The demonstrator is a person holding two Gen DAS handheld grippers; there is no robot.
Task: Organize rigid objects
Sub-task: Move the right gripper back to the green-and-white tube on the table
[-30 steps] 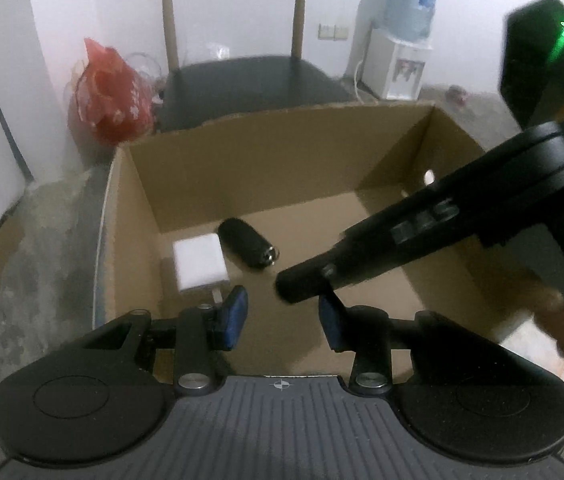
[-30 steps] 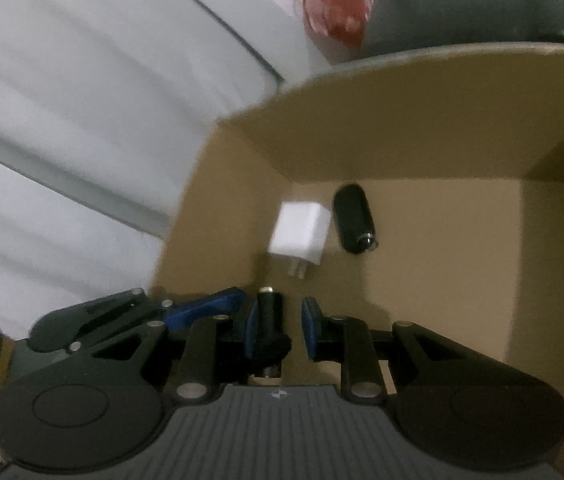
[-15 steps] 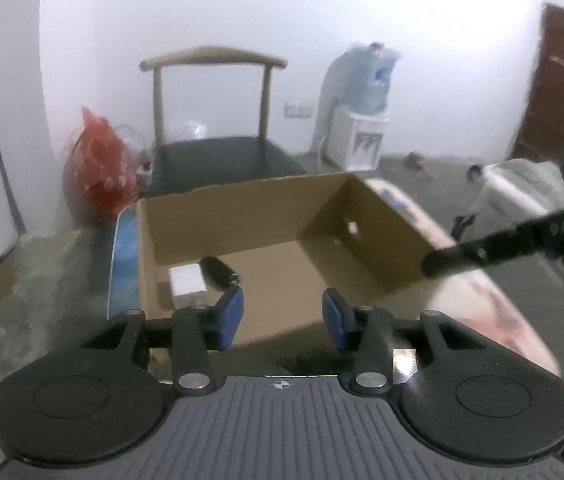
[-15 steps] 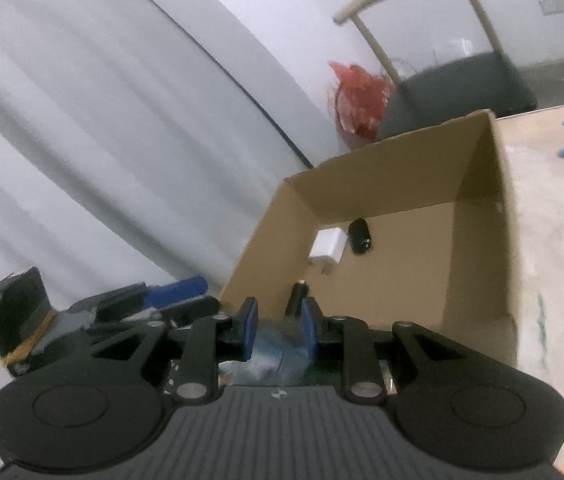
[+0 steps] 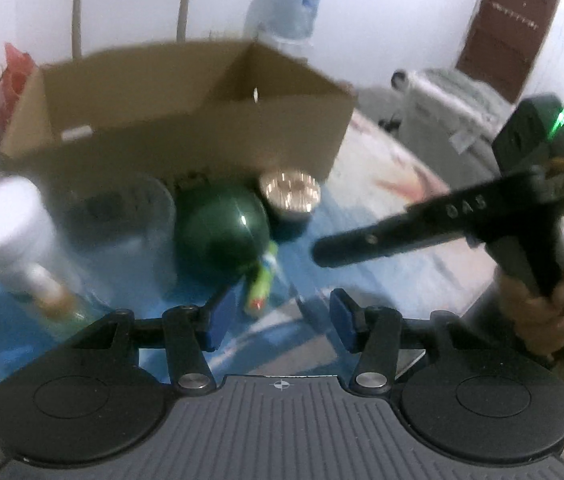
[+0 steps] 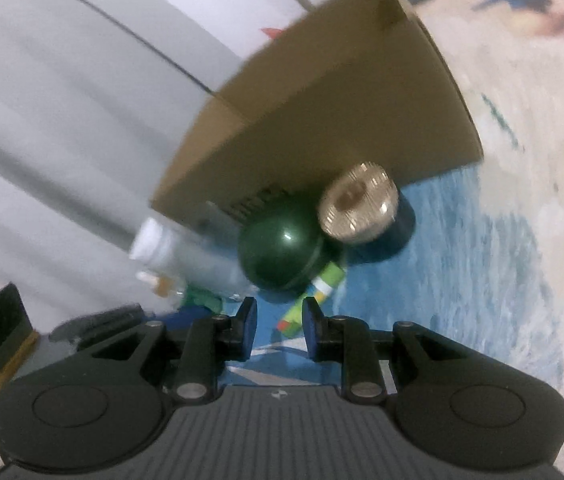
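A cardboard box (image 5: 186,120) (image 6: 334,120) stands at the back of the table. In front of it lie a dark green ball (image 5: 222,232) (image 6: 282,252), a jar with a gold ridged lid (image 5: 290,192) (image 6: 358,204), a white-capped bottle (image 5: 10,224) (image 6: 154,240) and a small green and white tube (image 5: 262,284) (image 6: 318,292). My left gripper (image 5: 280,322) is open and empty, low before the tube. My right gripper (image 6: 278,330) is open and empty near the tube; its body (image 5: 442,220) shows at the right of the left wrist view.
A patterned blue and pale cloth (image 6: 502,260) covers the table. A wooden chair (image 5: 130,4), a red bag (image 5: 10,80), a water dispenser (image 5: 286,8) and a brown door (image 5: 510,28) stand behind. Both views are motion-blurred.
Both grippers have pulled back out of the box and dropped low toward the objects in front of it. The right gripper released a small dark piece into the box and is now empty.
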